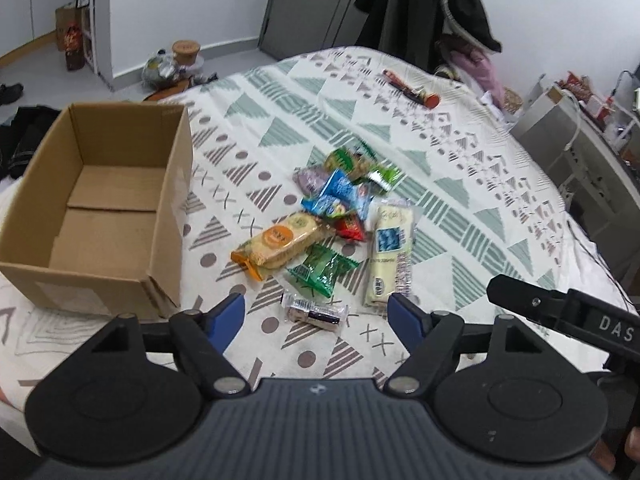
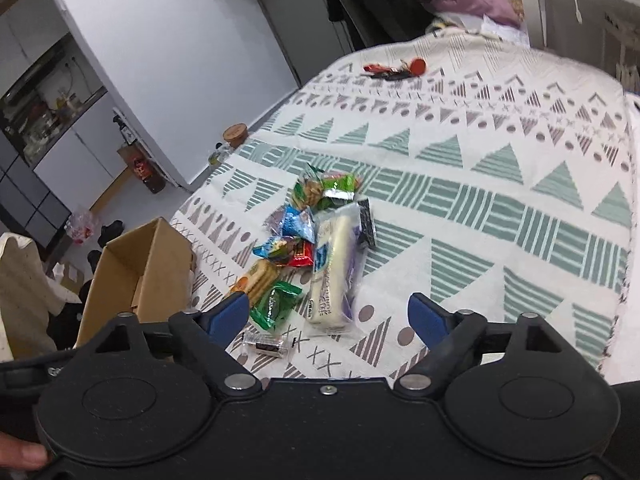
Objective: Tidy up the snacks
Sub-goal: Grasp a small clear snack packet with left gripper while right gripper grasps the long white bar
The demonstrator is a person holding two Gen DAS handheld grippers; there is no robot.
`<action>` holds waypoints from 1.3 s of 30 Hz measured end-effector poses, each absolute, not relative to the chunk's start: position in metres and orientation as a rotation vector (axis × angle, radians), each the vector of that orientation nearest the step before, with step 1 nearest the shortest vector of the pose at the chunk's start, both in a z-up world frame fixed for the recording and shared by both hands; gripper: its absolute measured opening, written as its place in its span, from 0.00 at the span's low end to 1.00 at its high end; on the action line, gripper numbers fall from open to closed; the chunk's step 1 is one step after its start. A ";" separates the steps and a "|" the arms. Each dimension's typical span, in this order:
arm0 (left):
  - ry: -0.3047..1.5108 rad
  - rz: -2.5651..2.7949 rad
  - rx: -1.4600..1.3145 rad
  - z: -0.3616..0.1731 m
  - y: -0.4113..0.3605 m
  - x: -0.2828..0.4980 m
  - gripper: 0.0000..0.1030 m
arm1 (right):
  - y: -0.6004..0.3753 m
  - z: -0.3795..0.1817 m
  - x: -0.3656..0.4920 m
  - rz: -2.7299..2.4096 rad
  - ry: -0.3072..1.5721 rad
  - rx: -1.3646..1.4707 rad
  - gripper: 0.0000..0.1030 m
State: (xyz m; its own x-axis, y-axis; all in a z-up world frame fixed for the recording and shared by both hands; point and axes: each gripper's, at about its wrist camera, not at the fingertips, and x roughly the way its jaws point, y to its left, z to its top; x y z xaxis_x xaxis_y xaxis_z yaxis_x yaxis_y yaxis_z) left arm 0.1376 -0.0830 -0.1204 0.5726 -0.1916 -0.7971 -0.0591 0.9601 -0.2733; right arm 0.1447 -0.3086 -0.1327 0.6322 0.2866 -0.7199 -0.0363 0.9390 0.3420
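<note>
A heap of wrapped snacks lies on the patterned bedspread (image 1: 460, 216): an orange cracker pack (image 1: 280, 242), a green packet (image 1: 322, 268), a long white pack (image 1: 390, 254), blue packets (image 1: 340, 196) and a small clear-wrapped bar (image 1: 316, 312). An open, empty cardboard box (image 1: 100, 208) stands left of them. My left gripper (image 1: 318, 308) is open, hovering just before the small bar. My right gripper (image 2: 330, 316) is open too, low over the white pack (image 2: 332, 272) and green packet (image 2: 276, 304), with the box (image 2: 136, 272) to its left.
A red-and-black item (image 1: 412, 88) lies at the far side of the bed. Dark clothes hang on a rack (image 1: 432, 8) beyond it. Shelves and boxes (image 1: 580, 128) stand to the right, and a jar and bags (image 1: 176, 60) sit on the floor to the left.
</note>
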 end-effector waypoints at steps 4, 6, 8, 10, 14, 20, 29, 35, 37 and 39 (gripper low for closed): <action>0.996 -0.044 -0.292 -0.138 -0.088 0.149 0.73 | -0.309 -0.144 0.154 0.187 0.891 0.331 0.79; 1.006 -0.029 -0.297 -0.144 -0.091 0.154 0.72 | -0.308 -0.149 0.158 0.185 0.899 0.342 0.79; 1.014 -0.012 -0.298 -0.150 -0.093 0.159 0.72 | -0.308 -0.154 0.163 0.183 0.907 0.341 0.79; 1.024 0.000 -0.302 -0.156 -0.096 0.165 0.72 | -0.307 -0.158 0.168 0.186 0.915 0.343 0.79; 1.037 0.024 -0.294 -0.169 -0.106 0.176 0.72 | -0.310 -0.166 0.178 0.179 0.930 0.369 0.79; 1.070 0.067 -0.292 -0.188 -0.118 0.189 0.72 | -0.317 -0.182 0.194 0.139 0.965 0.414 0.73; 1.081 0.136 -0.293 -0.201 -0.126 0.196 0.72 | -0.310 -0.199 0.214 0.157 1.013 0.424 0.67; 1.124 0.189 -0.289 -0.214 -0.125 0.195 0.72 | -0.312 -0.207 0.222 0.151 1.042 0.450 0.67; 1.124 0.199 -0.272 -0.214 -0.123 0.191 0.72 | -0.311 -0.207 0.221 0.156 1.043 0.452 0.67; 1.126 0.208 -0.266 -0.215 -0.119 0.188 0.72 | -0.311 -0.206 0.221 0.160 1.040 0.452 0.67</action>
State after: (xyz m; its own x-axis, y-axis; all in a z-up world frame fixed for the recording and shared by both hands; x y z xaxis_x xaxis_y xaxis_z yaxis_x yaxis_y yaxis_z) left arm 0.1877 -0.1194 -0.2149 0.4162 0.0296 -0.9088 -0.2963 0.9493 -0.1048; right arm 0.2214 -0.3106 -0.2061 0.5041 0.3379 -0.7948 0.0828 0.8971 0.4340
